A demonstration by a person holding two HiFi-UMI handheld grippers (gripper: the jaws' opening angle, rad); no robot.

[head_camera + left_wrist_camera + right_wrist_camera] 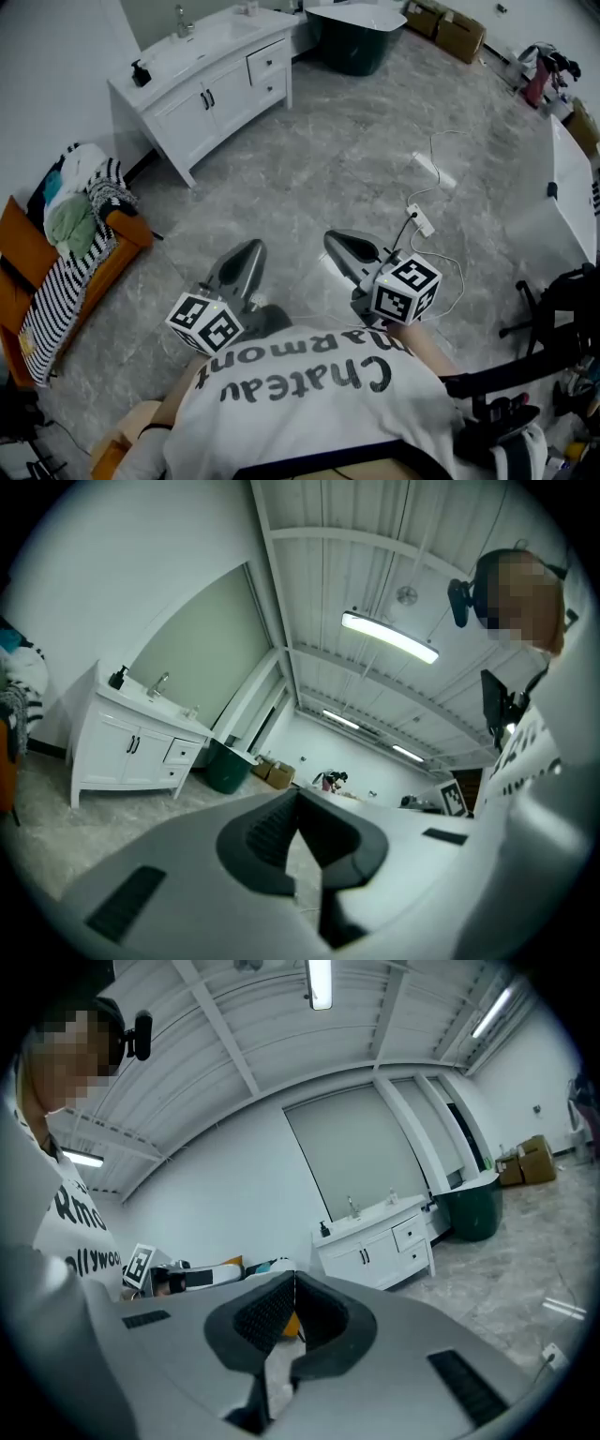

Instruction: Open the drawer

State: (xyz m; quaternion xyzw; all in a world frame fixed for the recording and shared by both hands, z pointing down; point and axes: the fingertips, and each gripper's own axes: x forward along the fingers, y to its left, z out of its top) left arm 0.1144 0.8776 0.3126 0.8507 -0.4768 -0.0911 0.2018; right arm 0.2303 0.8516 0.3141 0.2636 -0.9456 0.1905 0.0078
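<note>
**Both grippers closed and empty, drawer far ahead**

The left gripper (246, 253) is held level with its jaws together at the tips and nothing between them. In its own view the tips meet (298, 795), and only grey floor (328, 159) shows through the hollow behind them.

The right gripper (343, 243) is just beside it, tipped slightly down. Its jaws are also pressed together and hold nothing (293, 1280).

The drawer (268, 60) is well ahead of both pairs of jaws, with nothing touching it. It is the upper of two stacked at the right end of a white vanity cabinet (211, 94) and sits flush with the cabinet front. From the left jaws it lies ahead and off to the left (181, 752). From the right jaws it lies ahead and a little to the right (409, 1234).

A dark green tub (352, 42) stands beyond the cabinet. A white power strip (422, 221) lies on the floor near the right jaws, to their right. A pile of clothes (80, 202) is heaped well to the left of the left jaws.
</note>
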